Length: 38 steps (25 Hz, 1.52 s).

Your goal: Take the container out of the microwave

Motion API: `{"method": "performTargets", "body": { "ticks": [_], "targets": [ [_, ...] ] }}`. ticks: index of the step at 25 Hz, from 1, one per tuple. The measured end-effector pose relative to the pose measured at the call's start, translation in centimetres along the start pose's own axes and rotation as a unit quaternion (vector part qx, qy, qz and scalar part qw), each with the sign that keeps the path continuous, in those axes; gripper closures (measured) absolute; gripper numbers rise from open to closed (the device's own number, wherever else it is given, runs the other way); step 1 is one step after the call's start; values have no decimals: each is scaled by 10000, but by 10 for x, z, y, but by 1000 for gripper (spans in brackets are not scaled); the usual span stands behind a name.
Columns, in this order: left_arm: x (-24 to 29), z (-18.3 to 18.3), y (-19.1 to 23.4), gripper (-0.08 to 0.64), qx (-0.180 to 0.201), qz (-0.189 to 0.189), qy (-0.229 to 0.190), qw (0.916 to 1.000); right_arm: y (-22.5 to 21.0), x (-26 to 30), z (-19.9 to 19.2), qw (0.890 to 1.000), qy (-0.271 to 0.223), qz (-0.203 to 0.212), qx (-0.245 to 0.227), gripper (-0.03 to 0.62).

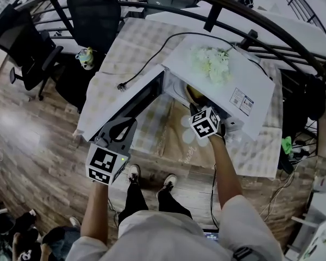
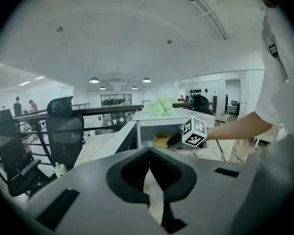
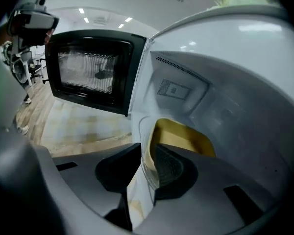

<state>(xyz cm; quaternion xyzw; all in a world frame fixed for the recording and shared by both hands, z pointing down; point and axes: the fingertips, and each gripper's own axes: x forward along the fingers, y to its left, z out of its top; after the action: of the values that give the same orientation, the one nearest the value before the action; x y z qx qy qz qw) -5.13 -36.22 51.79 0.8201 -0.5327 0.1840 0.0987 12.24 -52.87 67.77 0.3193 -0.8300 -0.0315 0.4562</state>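
Note:
A white microwave (image 1: pixel 252 78) stands on the table with its door (image 1: pixel 144 99) swung open to the left. Inside sits a yellow container (image 3: pixel 188 138), also seen as a yellow container (image 1: pixel 190 93) in the head view. My right gripper (image 3: pixel 149 148) reaches into the cavity, and its jaws are shut on the container's near rim. In the head view the right gripper (image 1: pixel 197 106) sits at the microwave's mouth. My left gripper (image 1: pixel 125 125) hangs in front of the open door. Its jaws meet with nothing between them, as the left gripper (image 2: pixel 149 150) shows in its own view.
White flowers (image 1: pixel 212 63) lie on top of the microwave. A checked cloth (image 1: pixel 127 53) covers the table, with a black power cord (image 1: pixel 146 64) lying on it. Office chairs (image 1: pixel 92 12) and a railing stand behind. The table's near edge is by the person's feet (image 1: pixel 152 178).

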Motion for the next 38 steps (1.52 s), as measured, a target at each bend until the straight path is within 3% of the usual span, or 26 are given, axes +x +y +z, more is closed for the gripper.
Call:
{"method": "performTargets", "body": {
  "ticks": [8,14,27,38],
  "targets": [
    [-20,-2,6,545,25,-14,-2,10000,3,8,1,9985,337,-241,-350,555],
    [-34,0,9,545,74,-26,-89,9999,12,-2,1,9982,461,-181,-342,561],
    [-69,23,14,545,347,-446,-406,9976,79,-96,23,9992,200,86,330,563],
    [-82,60,8,545,814,-1179,-930,9853,109,-191,40,9938,9,-524,976,563]
  ]
}}
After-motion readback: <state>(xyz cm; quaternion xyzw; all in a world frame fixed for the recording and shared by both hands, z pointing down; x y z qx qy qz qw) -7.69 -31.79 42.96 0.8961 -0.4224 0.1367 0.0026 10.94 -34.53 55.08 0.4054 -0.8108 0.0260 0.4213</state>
